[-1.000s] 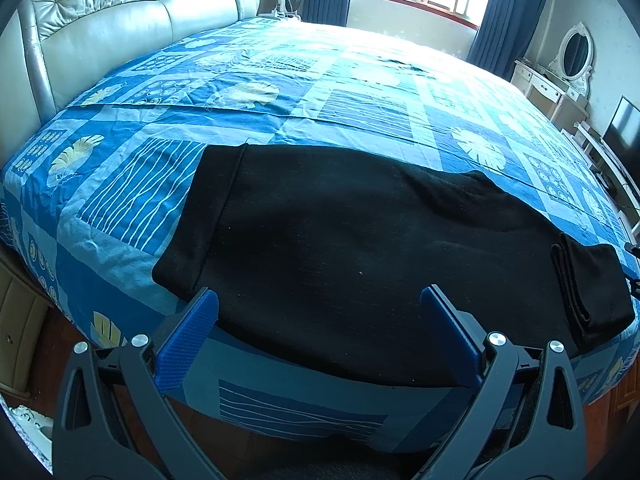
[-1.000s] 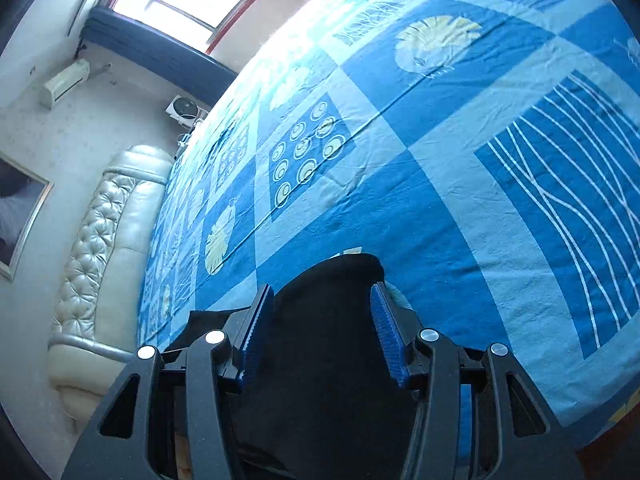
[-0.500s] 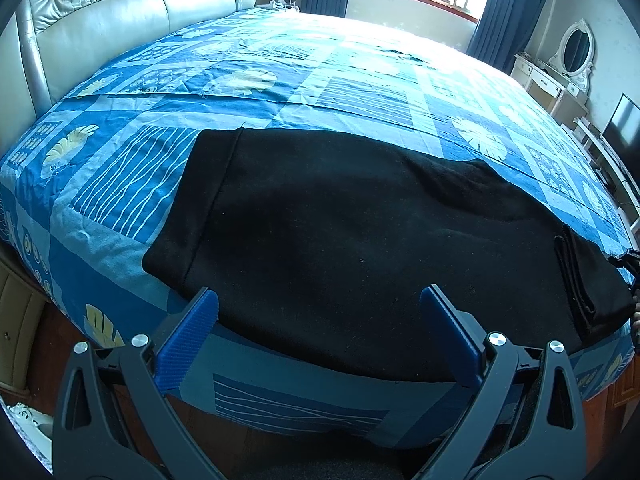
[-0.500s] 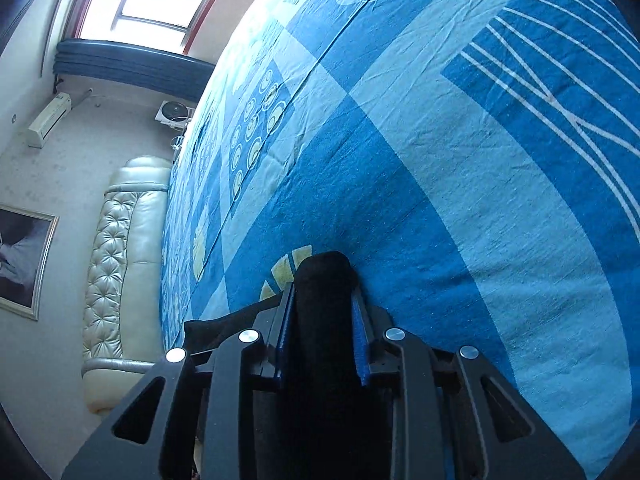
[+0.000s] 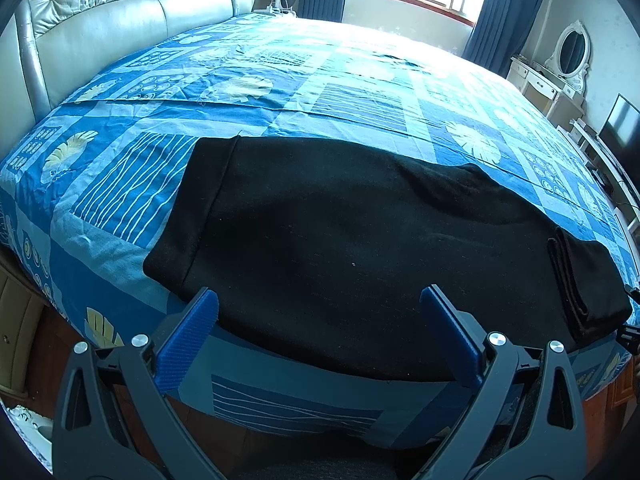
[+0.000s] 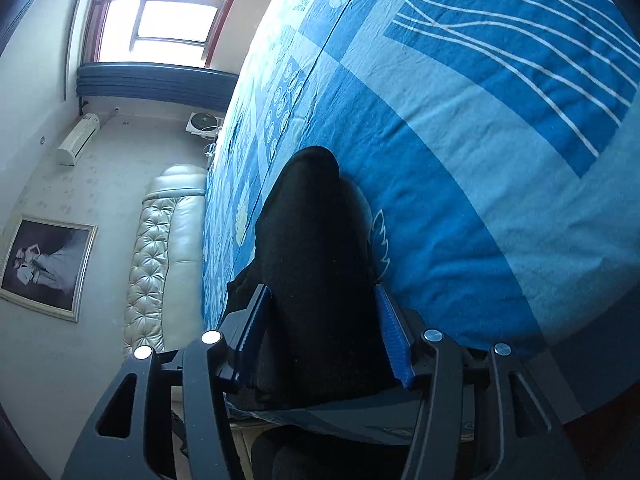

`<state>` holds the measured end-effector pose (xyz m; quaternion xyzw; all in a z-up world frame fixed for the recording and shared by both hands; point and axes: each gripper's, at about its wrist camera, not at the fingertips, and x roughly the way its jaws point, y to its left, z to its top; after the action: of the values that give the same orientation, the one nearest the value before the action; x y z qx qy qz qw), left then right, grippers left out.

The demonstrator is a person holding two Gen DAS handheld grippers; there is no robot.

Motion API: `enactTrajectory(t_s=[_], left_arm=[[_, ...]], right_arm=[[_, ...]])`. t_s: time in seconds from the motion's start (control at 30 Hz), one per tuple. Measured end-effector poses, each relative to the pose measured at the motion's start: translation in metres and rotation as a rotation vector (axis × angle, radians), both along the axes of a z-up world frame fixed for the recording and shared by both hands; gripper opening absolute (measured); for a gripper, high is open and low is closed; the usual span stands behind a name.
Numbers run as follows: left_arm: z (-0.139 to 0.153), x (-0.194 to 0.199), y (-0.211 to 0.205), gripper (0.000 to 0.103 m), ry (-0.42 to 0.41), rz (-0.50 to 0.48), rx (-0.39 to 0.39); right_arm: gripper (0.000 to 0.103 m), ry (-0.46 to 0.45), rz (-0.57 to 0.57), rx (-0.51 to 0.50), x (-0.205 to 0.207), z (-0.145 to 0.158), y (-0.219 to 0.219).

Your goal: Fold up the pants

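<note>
Home bedroom: bed point(image 5: 280, 92) (tufted headboard point(image 5: 120, 4)), dresser point(image 5: 548, 80).

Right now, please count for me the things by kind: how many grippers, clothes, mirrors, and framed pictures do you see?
Grippers: 2, the left gripper open above the pants, the right gripper around bunched black cloth
Clothes: 1, the black pants lying on the bed
Mirrors: 1, the oval mirror
Framed pictures: 1, the wall picture
Total: 5
</note>
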<state>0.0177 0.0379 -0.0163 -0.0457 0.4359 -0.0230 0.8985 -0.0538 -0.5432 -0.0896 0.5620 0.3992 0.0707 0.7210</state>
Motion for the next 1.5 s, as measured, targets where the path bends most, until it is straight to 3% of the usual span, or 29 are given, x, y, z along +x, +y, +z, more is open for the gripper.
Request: enactTrajectory(t_s=[0.07,0.13,0.23,0.37,0.4,0.53,0.63,0.73,0.9,1.07,1.2,1.4,1.5], left_arm=[[0.0,-0.001,-0.002,0.101,-0.004,-0.006,0.007],[0.0,-0.001,-0.003,0.101,-0.005,-0.009,0.011],[0.0,-0.001,-0.003,0.101,-0.006,-0.007,0.012],[-0.002,0.0,-0.003,0.101,-0.003,-0.01,0.026],[-0.003,0.0,-0.002,0.101,0.0,-0.009,0.024],[0.0,0.0,0.003,0.101,-0.008,0.0,0.022],[0.002,0.002,0.008,0.101,-0.012,0.011,0.01],[-0.001,0.003,0.008,0.101,-0.004,0.015,0.007],[-0.001,0.001,0.006,0.101,-0.006,0.003,0.026],[0.0,0.001,0.007,0.101,-0.013,0.004,0.026],[-0.003,0.003,0.01,0.101,0.002,0.013,0.017],[-0.003,0.006,0.017,0.101,-0.001,0.026,0.028],[0.0,0.01,0.032,0.101,0.011,0.032,-0.014]], right_arm=[[0.055,0.003,-0.004,-0.004,-0.004,-0.006,0.002],[0.037,0.035,-0.014,-0.05,-0.006,-0.009,0.001],[0.028,0.039,0.003,-0.171,-0.004,-0.009,0.01],[0.029,0.046,-0.027,-0.159,-0.01,-0.007,0.007],[0.033,0.04,-0.032,-0.156,-0.013,-0.005,0.003],[0.037,0.017,-0.131,-0.205,-0.016,0.026,-0.005],[0.037,-0.057,-0.178,-0.254,-0.018,0.056,0.007],[0.039,-0.106,-0.073,-0.288,-0.003,0.069,0.047],[0.039,-0.08,0.152,-0.418,0.028,0.063,0.13],[0.04,-0.034,0.28,-0.598,0.034,0.054,0.179],[0.054,-0.021,0.339,-0.736,0.037,0.053,0.211],[0.063,-0.008,0.386,-0.834,0.038,0.048,0.229],[0.066,-0.012,0.4,-0.867,0.038,0.048,0.236]])
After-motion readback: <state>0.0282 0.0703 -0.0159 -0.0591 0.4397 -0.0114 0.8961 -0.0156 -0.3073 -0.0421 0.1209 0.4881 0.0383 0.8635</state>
